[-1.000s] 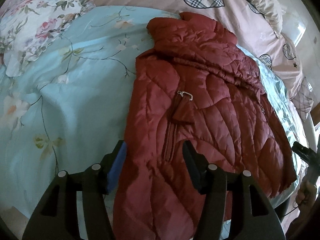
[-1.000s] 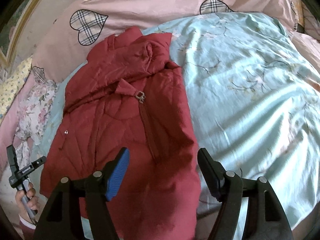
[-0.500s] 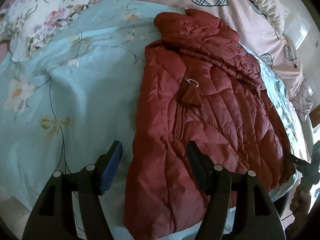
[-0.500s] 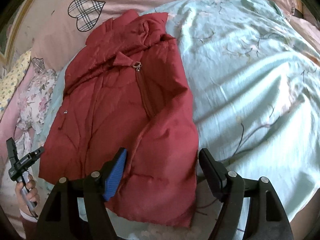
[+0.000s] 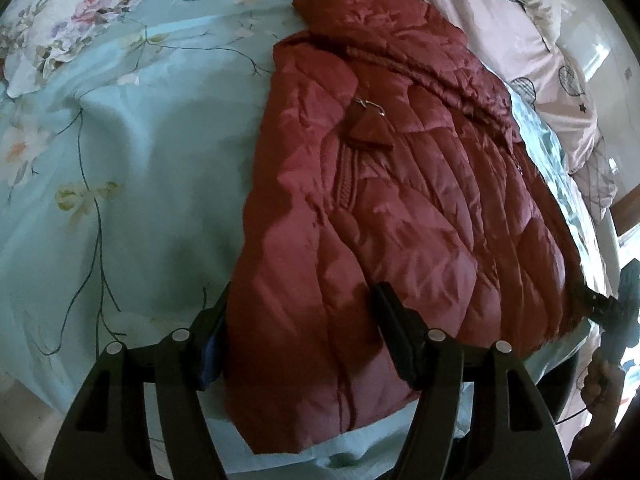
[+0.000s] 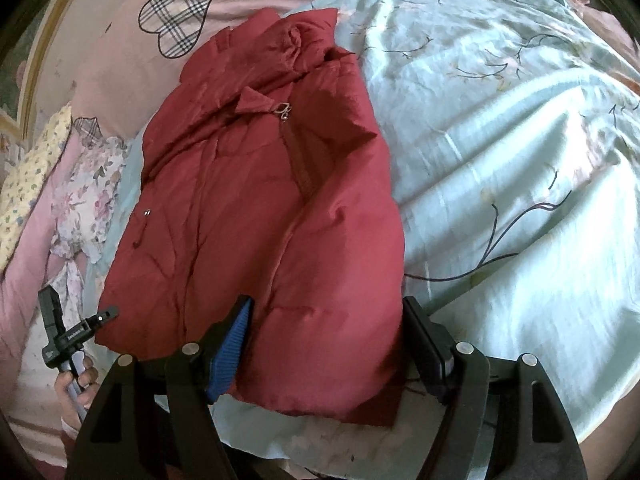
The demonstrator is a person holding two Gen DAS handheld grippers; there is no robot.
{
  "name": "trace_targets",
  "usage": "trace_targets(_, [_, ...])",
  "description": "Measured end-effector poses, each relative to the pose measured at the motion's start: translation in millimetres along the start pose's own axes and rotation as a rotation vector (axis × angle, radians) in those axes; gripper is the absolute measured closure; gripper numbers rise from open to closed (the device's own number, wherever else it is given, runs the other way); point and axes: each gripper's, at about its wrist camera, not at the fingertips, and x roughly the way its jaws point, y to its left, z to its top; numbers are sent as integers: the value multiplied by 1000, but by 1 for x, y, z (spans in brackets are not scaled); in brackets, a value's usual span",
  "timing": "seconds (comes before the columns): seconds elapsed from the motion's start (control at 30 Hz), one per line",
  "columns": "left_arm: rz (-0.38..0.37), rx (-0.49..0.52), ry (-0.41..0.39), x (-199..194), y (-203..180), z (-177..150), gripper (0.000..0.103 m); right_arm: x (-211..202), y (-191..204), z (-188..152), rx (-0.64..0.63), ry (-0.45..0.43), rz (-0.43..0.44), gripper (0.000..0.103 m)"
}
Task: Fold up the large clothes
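Red quilted jacket (image 5: 400, 208) lies flat on a pale blue floral bedspread (image 5: 140, 168), front side up, collar toward the pink heart-print pillows (image 6: 132, 80) at the head of the bed and hem at the near edge. It looks already narrowed lengthwise, with the sleeves seemingly tucked in, though how they lie underneath cannot be made out. A zipper runs up the front to a small metal pull (image 6: 284, 111) near the chest, and a tiny silver snap (image 6: 147, 212) shows on one side. The puffy, shiny fabric is creased and would likely spring back when folded. Both hand-held grippers hover at the hem with their jaws spread wide and nothing held: the left gripper (image 5: 300, 332) over one hem corner, the right gripper (image 6: 326, 340) straddling the other. The step in hand appears to be taking hold of the hem for a crosswise fold. The next move likely calls for both to clamp onto the hem corners together, then carry the bottom up toward the collar.
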Motion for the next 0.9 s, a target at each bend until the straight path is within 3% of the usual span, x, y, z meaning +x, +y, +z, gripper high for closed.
trace_targets(0.47, [4,51,12,3,-13,-8,37,4,5,-8,-80,5,-13,31])
trace_targets(0.67, [-8,51,4,6,-12,-11,38,7,1,-8,-57,-6,-11,30])
trace_targets(0.77, [-18,67,-1,4,-14,-12,55,5,6,-9,-72,-19,-5,41])
trace_targets(0.83, [-26,74,-9,1,-16,-12,72,1,5,-9,-63,-30,25,60])
trace_targets(0.9, [-37,77,-18,-3,-19,-10,79,-6,5,-8,-51,-50,65,68])
